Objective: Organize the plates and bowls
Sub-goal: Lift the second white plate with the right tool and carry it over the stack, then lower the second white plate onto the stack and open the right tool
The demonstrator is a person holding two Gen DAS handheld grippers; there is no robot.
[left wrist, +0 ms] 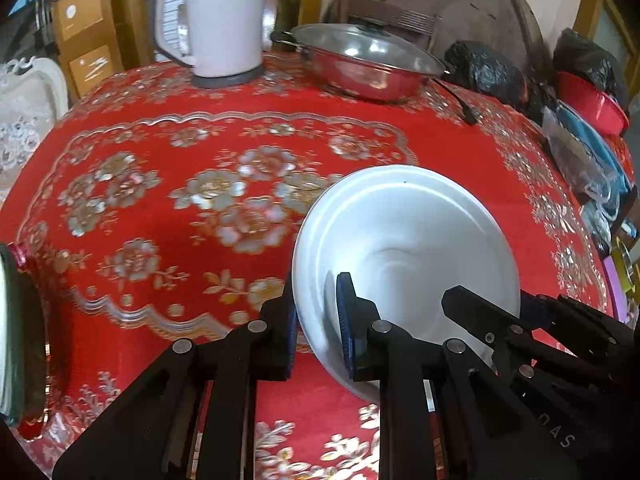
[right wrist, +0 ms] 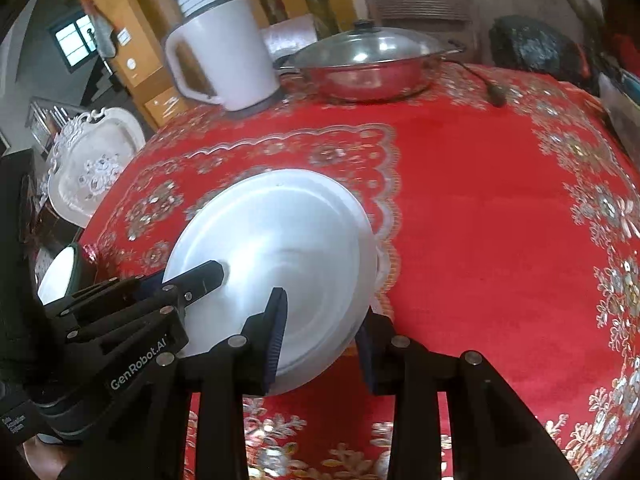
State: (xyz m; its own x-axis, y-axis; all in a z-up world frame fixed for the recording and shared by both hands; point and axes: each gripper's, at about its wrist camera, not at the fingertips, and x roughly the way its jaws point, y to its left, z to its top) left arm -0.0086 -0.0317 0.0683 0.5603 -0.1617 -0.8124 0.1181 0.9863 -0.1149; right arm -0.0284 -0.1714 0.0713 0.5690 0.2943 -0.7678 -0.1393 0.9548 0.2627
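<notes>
A white plate (left wrist: pixel 404 236) is held tilted above the red flowered tablecloth (left wrist: pixel 160 208). My left gripper (left wrist: pixel 318 324) is shut on its left rim, one blue pad (left wrist: pixel 346 316) inside the plate, the other behind the rim. My right gripper (right wrist: pixel 320 332) is shut on the plate's (right wrist: pixel 280 240) opposite rim, its fingers on either side of the edge. Each gripper shows in the other's view: the right one (left wrist: pixel 520 320) and the left one (right wrist: pixel 176 288). Another white dish with a dark rim (right wrist: pixel 60 276) sits at the table's left edge.
A white electric kettle (left wrist: pixel 224 20) and a steel pot with a glass lid (left wrist: pixel 368 60) stand at the back of the table. Black bags (left wrist: pixel 488 68), a red bowl (left wrist: pixel 592 104) and clutter line the right edge. A white chair (right wrist: pixel 92 168) stands to the left.
</notes>
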